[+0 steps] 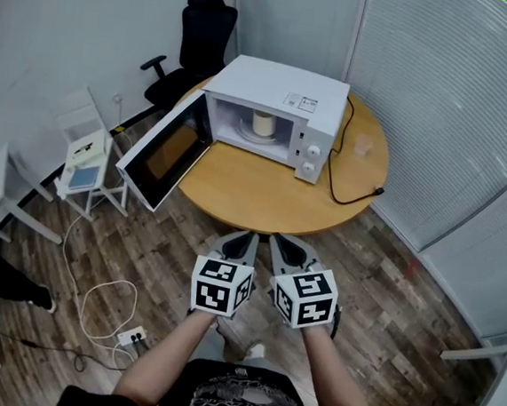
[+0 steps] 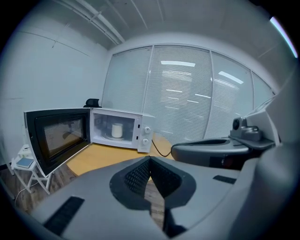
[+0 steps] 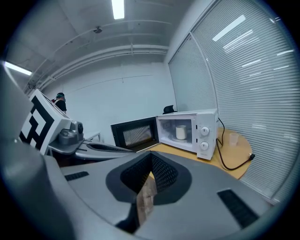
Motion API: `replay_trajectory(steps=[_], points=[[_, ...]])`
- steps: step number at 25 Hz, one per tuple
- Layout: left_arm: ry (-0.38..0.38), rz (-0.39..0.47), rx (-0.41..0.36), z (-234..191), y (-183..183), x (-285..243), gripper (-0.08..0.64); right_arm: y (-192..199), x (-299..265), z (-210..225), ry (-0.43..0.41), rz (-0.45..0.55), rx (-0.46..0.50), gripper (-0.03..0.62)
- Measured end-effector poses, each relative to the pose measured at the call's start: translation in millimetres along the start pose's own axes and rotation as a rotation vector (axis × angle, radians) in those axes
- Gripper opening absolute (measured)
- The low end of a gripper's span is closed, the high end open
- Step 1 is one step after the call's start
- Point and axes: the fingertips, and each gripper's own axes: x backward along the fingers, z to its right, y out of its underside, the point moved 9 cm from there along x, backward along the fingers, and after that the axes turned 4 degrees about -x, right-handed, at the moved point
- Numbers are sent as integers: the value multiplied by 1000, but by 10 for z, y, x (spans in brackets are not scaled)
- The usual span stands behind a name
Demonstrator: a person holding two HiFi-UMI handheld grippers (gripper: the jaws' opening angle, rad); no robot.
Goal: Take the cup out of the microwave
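A white microwave (image 1: 280, 111) stands on a round wooden table (image 1: 263, 199) with its door (image 1: 165, 153) swung wide open to the left. A white cup (image 1: 262, 123) stands upright on the turntable inside; it also shows as the cup (image 2: 117, 130) and the cup (image 3: 181, 132) in the two gripper views. My left gripper (image 1: 243, 239) and right gripper (image 1: 283, 242) hang side by side over the wood floor, short of the table's near edge and well away from the microwave. Both point toward it. The jaws of each are shut with nothing between them.
A small clear plastic cup (image 1: 362, 146) stands on the table to the right of the microwave, beside the black power cord (image 1: 344, 189). A black office chair (image 1: 194, 36) is behind the table. A white side stand (image 1: 88, 159) is near the open door. A power strip (image 1: 131, 336) lies on the floor.
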Motion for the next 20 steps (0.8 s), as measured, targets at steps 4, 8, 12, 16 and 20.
replay_trajectory(steps=[4, 8, 12, 16, 20], points=[[8, 11, 4, -107, -53, -188, 9, -41, -151, 90, 9, -8, 8, 15], [45, 18, 6, -286, -133, -445, 9, -81, -362, 188, 47, -22, 12, 15], [91, 21, -12, -585, -271, -702, 9, -223, -717, 246, 85, -16, 9, 15], [132, 12, -26, -981, -422, -924, 9, -390, -1138, 249, 122, -25, -1, 15], [167, 1, -33, -1420, -558, -1092, 9, -575, -1599, 173, 148, -28, -9, 15]])
